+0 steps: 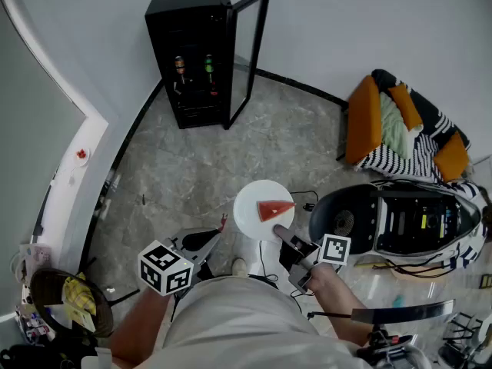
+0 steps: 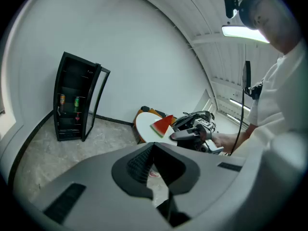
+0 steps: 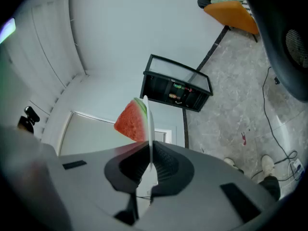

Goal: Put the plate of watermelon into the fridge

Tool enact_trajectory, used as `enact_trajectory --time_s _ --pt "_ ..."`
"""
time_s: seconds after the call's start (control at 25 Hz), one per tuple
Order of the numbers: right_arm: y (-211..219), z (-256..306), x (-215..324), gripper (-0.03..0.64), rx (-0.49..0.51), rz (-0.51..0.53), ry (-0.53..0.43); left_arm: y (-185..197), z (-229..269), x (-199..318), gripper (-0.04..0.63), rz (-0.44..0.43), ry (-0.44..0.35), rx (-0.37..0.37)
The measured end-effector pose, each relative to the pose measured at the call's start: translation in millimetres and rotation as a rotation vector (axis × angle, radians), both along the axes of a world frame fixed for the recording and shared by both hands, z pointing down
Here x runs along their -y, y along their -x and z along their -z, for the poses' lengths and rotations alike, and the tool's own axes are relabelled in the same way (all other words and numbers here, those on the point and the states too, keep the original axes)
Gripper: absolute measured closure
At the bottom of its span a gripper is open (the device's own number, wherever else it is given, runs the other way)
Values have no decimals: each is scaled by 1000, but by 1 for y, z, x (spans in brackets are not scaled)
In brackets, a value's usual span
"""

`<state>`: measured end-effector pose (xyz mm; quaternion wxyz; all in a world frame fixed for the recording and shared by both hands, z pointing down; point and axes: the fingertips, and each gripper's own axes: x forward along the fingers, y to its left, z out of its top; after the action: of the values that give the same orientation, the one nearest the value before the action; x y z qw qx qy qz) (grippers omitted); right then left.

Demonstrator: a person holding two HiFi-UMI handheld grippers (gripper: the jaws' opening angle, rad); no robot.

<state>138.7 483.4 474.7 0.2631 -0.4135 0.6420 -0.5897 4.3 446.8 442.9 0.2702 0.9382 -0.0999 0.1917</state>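
A white plate (image 1: 250,206) carries a red watermelon wedge (image 1: 274,209) and is held above the grey stone floor. My right gripper (image 1: 281,235) is shut on the plate's near rim; in the right gripper view the plate (image 3: 149,129) stands edge-on between the pads, with the wedge (image 3: 132,121) on its left face. My left gripper (image 1: 207,241) hangs to the left of the plate, apart from it, shut with nothing in it. From the left gripper view the plate (image 2: 144,126) and wedge (image 2: 162,125) lie ahead to the right. The black fridge (image 1: 192,52) stands by the far wall, its glass door swung open.
Two drink cans (image 1: 194,66) stand on a fridge shelf. An orange chair with striped cloth (image 1: 400,121) sits at the right, and a black and white machine (image 1: 400,221) with cables lies just right of me. A basket (image 1: 65,302) sits at lower left beside a white ledge (image 1: 77,167).
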Motion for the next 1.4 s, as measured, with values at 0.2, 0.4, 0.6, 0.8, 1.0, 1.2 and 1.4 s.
enact_trajectory --time_s 0.2,0.4,0.6,0.8,1.0,1.2,1.4 --pt "-16 -1 -18 592 -5 4 2 -13 -1 -16 583 22 11 -3" --pt "-26 -4 -22 594 -15 16 2 -20 2 -20 583 28 10 -2" --pt "-28 -7 -10 595 -8 31 17 -27 5 -13 583 35 3 1" --pt "-18 -15 22 595 6 36 41 -22 2 13 583 30 16 1" --pt "-5 -19 82 594 4 24 49 -10 0 70 583 20 16 -16" --pt "6 -17 162 594 -16 1 62 4 -1 147 583 -10 8 -14" --pt "28 -16 253 595 -20 -18 66 31 -3 219 583 -81 16 0"
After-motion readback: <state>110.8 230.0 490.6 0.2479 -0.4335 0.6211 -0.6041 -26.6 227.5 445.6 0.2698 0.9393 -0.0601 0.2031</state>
